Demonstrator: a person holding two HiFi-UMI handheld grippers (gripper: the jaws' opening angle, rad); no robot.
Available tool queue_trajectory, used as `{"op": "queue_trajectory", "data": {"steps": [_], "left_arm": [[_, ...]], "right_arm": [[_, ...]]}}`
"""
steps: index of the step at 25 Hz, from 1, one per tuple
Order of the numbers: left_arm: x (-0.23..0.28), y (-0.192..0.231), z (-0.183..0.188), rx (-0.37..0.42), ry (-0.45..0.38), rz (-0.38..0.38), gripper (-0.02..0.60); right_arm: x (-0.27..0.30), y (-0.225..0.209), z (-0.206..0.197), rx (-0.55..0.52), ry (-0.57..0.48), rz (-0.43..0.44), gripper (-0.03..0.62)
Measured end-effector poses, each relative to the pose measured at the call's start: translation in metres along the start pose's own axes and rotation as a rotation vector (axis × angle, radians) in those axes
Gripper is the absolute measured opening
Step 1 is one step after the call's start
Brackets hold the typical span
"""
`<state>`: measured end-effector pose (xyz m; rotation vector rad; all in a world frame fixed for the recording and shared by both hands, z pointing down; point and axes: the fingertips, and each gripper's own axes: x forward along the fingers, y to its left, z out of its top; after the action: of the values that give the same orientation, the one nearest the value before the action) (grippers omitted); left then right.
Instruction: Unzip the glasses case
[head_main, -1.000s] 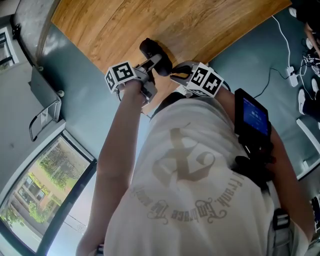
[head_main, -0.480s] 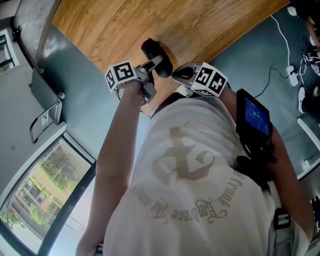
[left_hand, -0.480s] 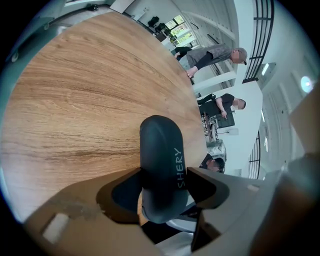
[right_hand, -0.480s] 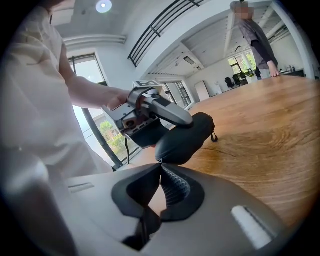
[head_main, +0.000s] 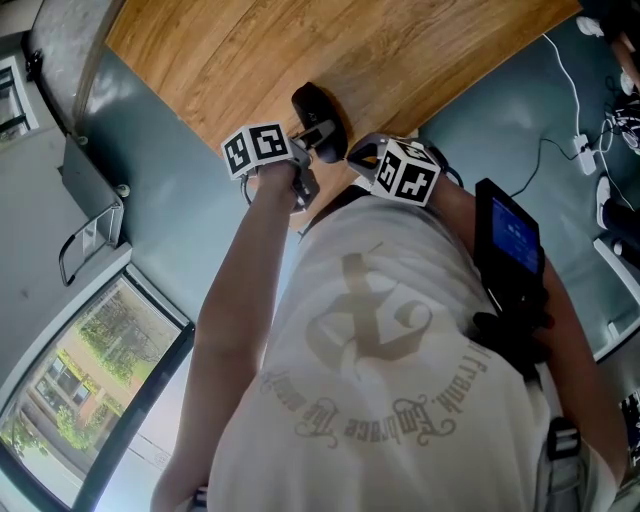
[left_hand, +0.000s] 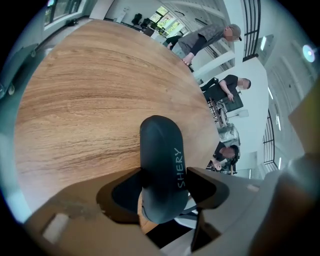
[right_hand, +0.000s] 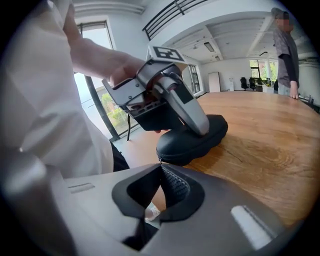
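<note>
A dark oval glasses case (head_main: 316, 115) lies on the wooden table (head_main: 250, 50) close to its near edge. My left gripper (head_main: 318, 137) spans the case across its width. In the left gripper view both pads press on the sides of the case (left_hand: 162, 160), so the left gripper (left_hand: 162, 184) is shut on it. My right gripper (head_main: 358, 155) comes in from the right at the case's near end. In the right gripper view its tips (right_hand: 161, 169) meet at a small zipper pull (right_hand: 160, 161) on the seam of the case (right_hand: 192, 142).
The table edge runs just below the case, with grey floor (head_main: 150, 200) beyond. A dark device (head_main: 510, 240) is strapped to the person's right forearm. People (left_hand: 210, 37) stand and sit past the table's far side. Cables (head_main: 575, 135) lie on the floor at right.
Both grippers have rolled, their marker cubes showing other faces. The case and both grippers have shifted slightly right and up in the head view. The grips look unchanged.
</note>
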<state>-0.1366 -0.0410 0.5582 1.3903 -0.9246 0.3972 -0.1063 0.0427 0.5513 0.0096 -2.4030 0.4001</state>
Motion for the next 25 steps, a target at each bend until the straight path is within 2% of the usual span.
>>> {"op": "queue_trajectory", "data": {"steps": [5,18,25], "left_arm": [[0.005,0.004,-0.006,0.056,0.02,0.053,0.291],[0.009,0.003,-0.006,0.143,0.059,0.089,0.288],[0.01,0.001,-0.007,0.181,0.092,0.102,0.285]], "right_arm": [[0.007,0.003,-0.01,-0.019,0.051,0.004,0.007],[0.011,0.001,-0.012,-0.017,0.077,-0.018,0.003],[0.008,-0.001,-0.012,-0.004,0.086,-0.058,0.003]]}}
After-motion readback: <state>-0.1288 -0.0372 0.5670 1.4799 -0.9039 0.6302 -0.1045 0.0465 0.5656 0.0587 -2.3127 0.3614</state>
